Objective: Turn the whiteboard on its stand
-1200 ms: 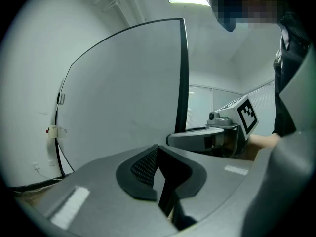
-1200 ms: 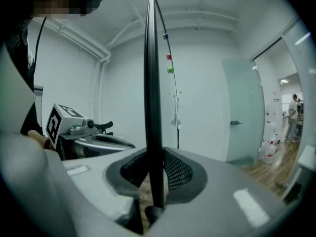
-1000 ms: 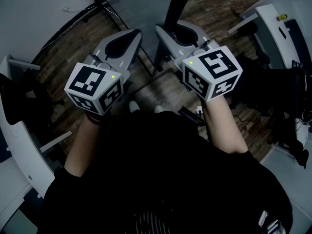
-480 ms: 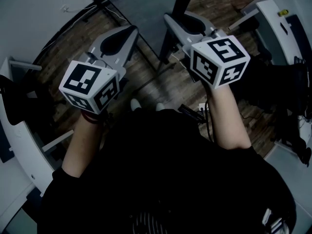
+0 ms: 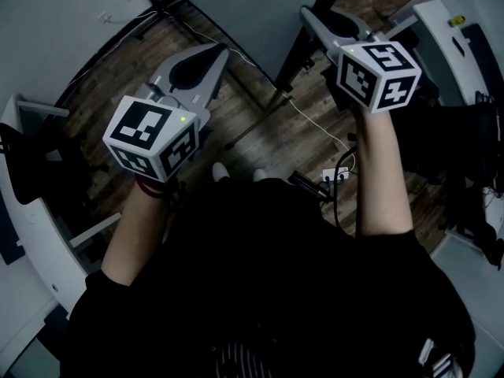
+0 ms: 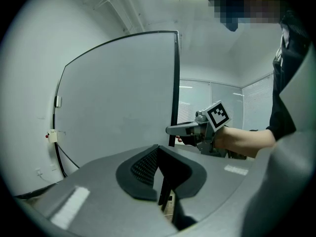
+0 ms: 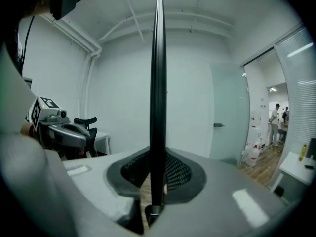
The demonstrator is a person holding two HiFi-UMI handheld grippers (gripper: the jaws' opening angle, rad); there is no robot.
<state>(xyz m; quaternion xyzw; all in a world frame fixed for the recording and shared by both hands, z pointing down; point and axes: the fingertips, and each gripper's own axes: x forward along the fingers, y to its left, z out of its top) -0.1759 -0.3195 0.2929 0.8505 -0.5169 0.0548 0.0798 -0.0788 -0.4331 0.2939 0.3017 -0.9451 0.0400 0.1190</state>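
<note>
The whiteboard (image 5: pixel 236 6) is a large grey panel in a black frame on a black stand (image 5: pixel 295 50). The left gripper view shows its face (image 6: pixel 118 102); the right gripper view shows it edge-on (image 7: pixel 158 83). My right gripper (image 5: pixel 309 12) is shut on the board's side edge. Its jaws have just been closing, with that edge between the pads (image 7: pixel 158 154). In the left gripper view it (image 6: pixel 169 130) sits at the frame's right edge. My left gripper (image 5: pixel 223 51) hovers in front of the board, jaws together and holding nothing (image 6: pixel 159 149).
White desks stand at the left (image 5: pixel 31 235) and right (image 5: pixel 441 22), with a black office chair (image 5: pixel 457 140) by the right one. A power strip (image 5: pixel 335 174) and cables lie on the wood floor. People (image 7: pixel 276 117) stand far off beyond a glass door.
My right gripper has moved up and to the right in the head view, carrying the board's edge, so the board has swung round. The left gripper has barely moved.
</note>
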